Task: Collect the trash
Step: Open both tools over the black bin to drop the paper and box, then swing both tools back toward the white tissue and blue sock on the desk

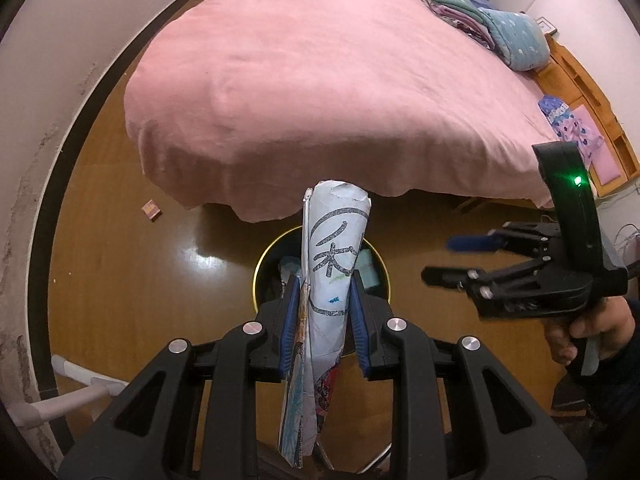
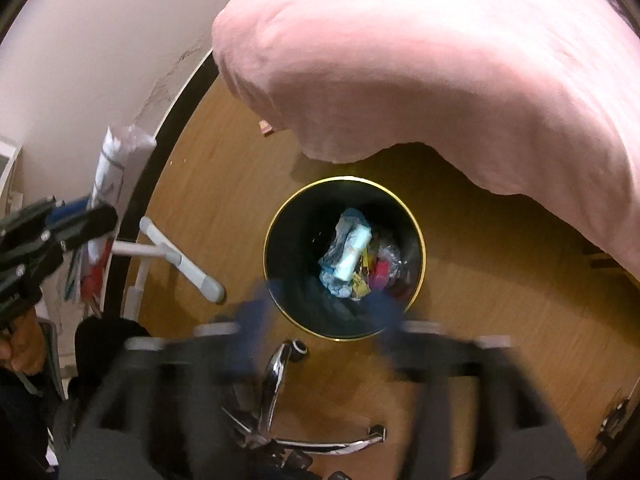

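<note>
One rolled paper (image 1: pixel 334 264) sits clamped in the left gripper (image 1: pixel 325 320) above the bin (image 2: pixel 280 216); right gripper (image 2: pixel 316 316) gapes empty; next, release.

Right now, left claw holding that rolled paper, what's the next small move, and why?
Probably open the left claw: its pads grip the rolled white scribbled paper, which points at the round black gold-rimmed bin below. The right claw looks open and empty.
</note>
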`<state>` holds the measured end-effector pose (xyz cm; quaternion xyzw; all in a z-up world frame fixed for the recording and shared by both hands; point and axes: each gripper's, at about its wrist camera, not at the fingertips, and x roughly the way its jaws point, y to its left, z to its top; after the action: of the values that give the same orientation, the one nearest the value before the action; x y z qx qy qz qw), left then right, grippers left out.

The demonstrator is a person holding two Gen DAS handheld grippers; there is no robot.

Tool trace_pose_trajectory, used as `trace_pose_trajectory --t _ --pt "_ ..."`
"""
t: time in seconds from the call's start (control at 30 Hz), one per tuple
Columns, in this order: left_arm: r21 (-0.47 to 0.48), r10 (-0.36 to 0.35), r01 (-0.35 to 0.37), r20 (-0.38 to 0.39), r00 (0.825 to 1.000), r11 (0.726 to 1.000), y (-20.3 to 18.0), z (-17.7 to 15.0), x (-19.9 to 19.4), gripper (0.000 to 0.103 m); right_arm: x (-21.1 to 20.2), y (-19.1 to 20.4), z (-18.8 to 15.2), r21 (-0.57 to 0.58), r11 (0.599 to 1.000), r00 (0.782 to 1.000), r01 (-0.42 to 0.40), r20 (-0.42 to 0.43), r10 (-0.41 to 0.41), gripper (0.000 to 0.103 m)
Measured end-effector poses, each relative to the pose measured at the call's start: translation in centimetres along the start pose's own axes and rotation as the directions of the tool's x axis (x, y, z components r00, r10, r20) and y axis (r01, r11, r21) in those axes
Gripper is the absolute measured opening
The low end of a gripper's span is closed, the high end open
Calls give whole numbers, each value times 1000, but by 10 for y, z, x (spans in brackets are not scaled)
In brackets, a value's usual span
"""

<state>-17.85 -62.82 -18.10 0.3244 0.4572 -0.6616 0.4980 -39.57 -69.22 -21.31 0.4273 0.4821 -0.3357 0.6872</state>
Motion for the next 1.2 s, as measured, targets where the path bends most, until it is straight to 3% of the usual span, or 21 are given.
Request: trace_pose_trajectory --t 0.17,0.27,0.33,0.4,0.57,0.77,0.87,0.97,1.0,1.1,1.13,1.2 --pt "28 -33 34 -27 999 999 -12 4 8 25 -11 -9 2 43 999 1000 1 26 -2 76" --pt "54 -40 42 -37 998 998 -22 11 13 33 -21 -16 4 75 997 998 0 58 -4 76" --pt "56 -42 44 -39 998 997 -27 15 13 47 -29 -19 4 90 996 997 0 81 -7 76" --pt "60 -31 32 -21 999 998 -32 19 10 74 -37 -20 4 93 996 995 3 98 -12 76" --pt "46 -23 21 22 1000 999 -38 24 -12 80 -59 -7 6 74 997 989 13 145 -23 77" --pt "32 79 -85 151 985 996 -30 -2 -95 89 -91 51 12 -43 999 976 7 217 2 80" --pt "-8 136 -138 206 969 990 -22 -24 -145 92 -110 110 14 -168 986 963 -8 264 53 82" --pt "-87 232 -217 275 933 972 -5 -58 -208 94 -122 180 15 -309 950 951 -30 285 123 85" --pt "-140 272 -240 304 913 961 6 -79 -237 95 -124 203 14 -353 934 948 -43 282 151 85" --pt "-268 384 -304 335 861 914 35 -131 -295 96 -122 288 4 -516 853 940 -83 244 239 85" --pt "-327 447 -344 328 832 880 49 -155 -315 96 -118 320 -2 -568 817 939 -101 218 267 85" --pt "-454 587 -433 283 759 779 78 -214 -354 96 -108 378 -17 -648 749 938 -141 154 310 85"
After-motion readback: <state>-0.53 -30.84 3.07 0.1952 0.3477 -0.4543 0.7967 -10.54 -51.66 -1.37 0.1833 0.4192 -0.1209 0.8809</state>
